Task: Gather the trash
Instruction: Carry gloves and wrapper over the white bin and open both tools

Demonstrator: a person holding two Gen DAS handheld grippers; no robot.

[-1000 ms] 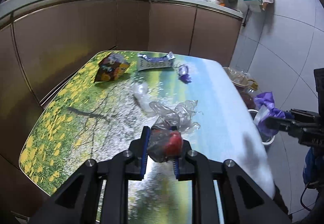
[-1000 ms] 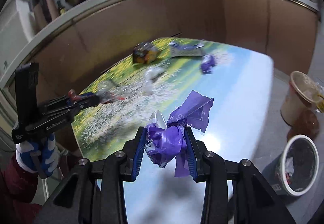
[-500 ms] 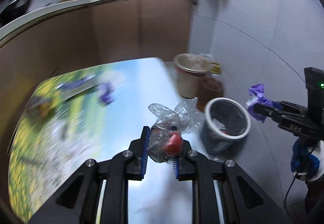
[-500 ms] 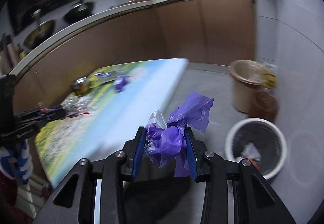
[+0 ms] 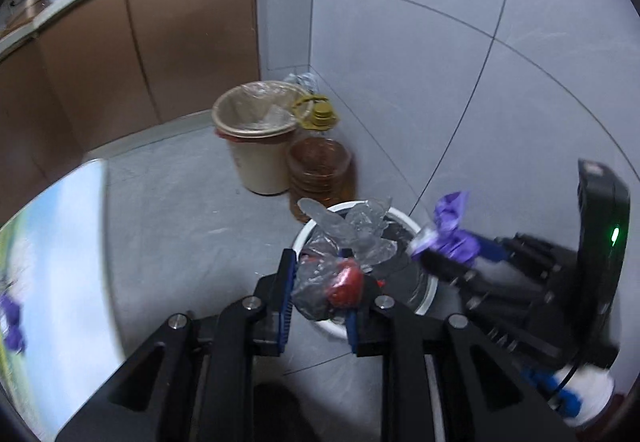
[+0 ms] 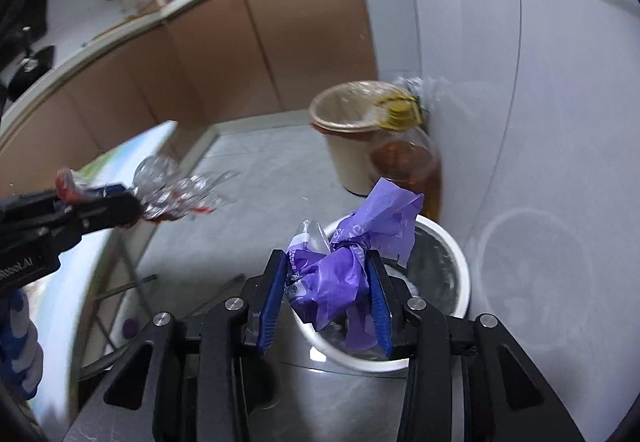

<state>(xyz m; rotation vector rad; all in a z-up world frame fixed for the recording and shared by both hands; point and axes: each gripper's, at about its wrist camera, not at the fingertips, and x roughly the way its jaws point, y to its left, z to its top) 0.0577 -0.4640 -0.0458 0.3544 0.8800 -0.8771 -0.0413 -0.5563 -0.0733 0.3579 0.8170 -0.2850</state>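
Observation:
A white bin (image 5: 425, 294) stands on the floor by the tiled wall. My left gripper (image 5: 319, 263) hovers over its near rim with a crumpled clear plastic wrapper (image 5: 352, 238) with a red piece between the pads; the jaws are opening. The right gripper (image 6: 325, 262) is over the same bin (image 6: 460, 262), its jaws opening around a purple wrapper (image 6: 384, 218) that the pads still touch. Each gripper shows in the other's view: the right gripper (image 5: 444, 248) over the bin's right side, the left gripper (image 6: 132, 206) at the left.
A beige lined bin (image 5: 256, 130) and an amber oil jug (image 5: 320, 170) stand behind the white bin in the corner. The printed table (image 5: 60, 242) lies at the left with a purple scrap (image 5: 10, 322) on it. Brown cabinets run along the back.
Both grippers swung away from the table to the right and down, and now hang over the white bin. Each still has its wrapper between the pads.

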